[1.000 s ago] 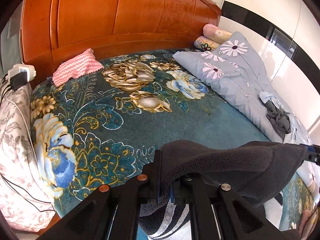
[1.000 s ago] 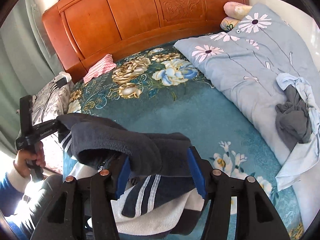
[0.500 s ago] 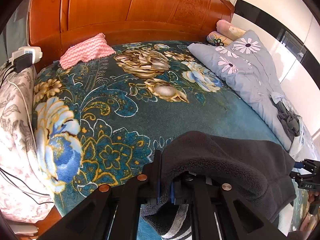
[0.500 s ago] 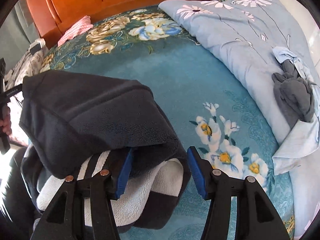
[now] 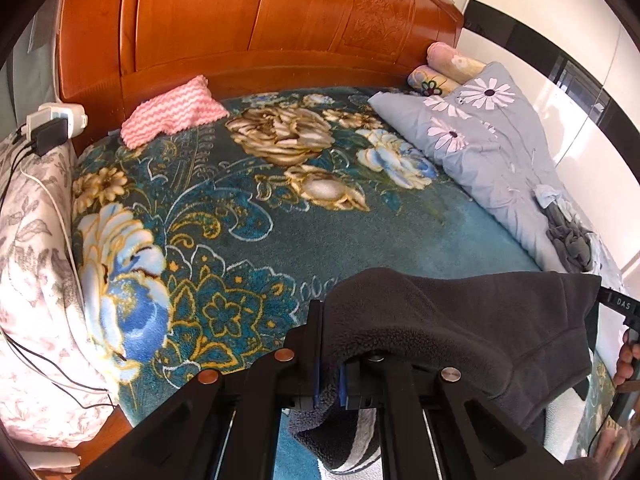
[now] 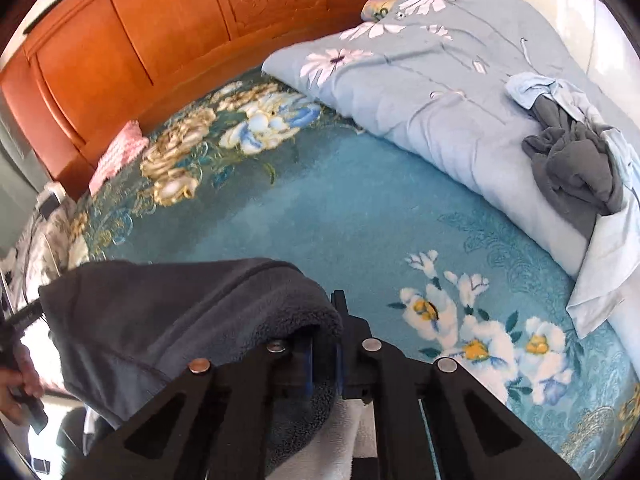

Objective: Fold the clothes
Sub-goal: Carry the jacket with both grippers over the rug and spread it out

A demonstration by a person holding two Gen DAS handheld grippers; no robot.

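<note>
A dark grey fleece garment (image 5: 460,320) with a black-and-white striped lining is stretched between my two grippers above the near edge of the bed. My left gripper (image 5: 330,376) is shut on its left edge. My right gripper (image 6: 324,360) is shut on its right edge (image 6: 180,312). The right gripper's tip also shows at the right edge of the left wrist view (image 5: 618,304). The garment hangs down below both grippers, and its lower part is hidden.
The bed has a teal floral blanket (image 5: 248,208) and an orange wooden headboard (image 5: 240,20). A pink knit cloth (image 5: 172,112) lies by the headboard. A pale blue daisy quilt (image 6: 420,80) carries a crumpled grey garment (image 6: 572,168). A floral pillow with chargers (image 5: 32,208) lies left.
My right gripper has closed on the fleece's edge; its jaws stood wide apart before. The garment is now pulled wider between the grippers. The left gripper kept its grip.
</note>
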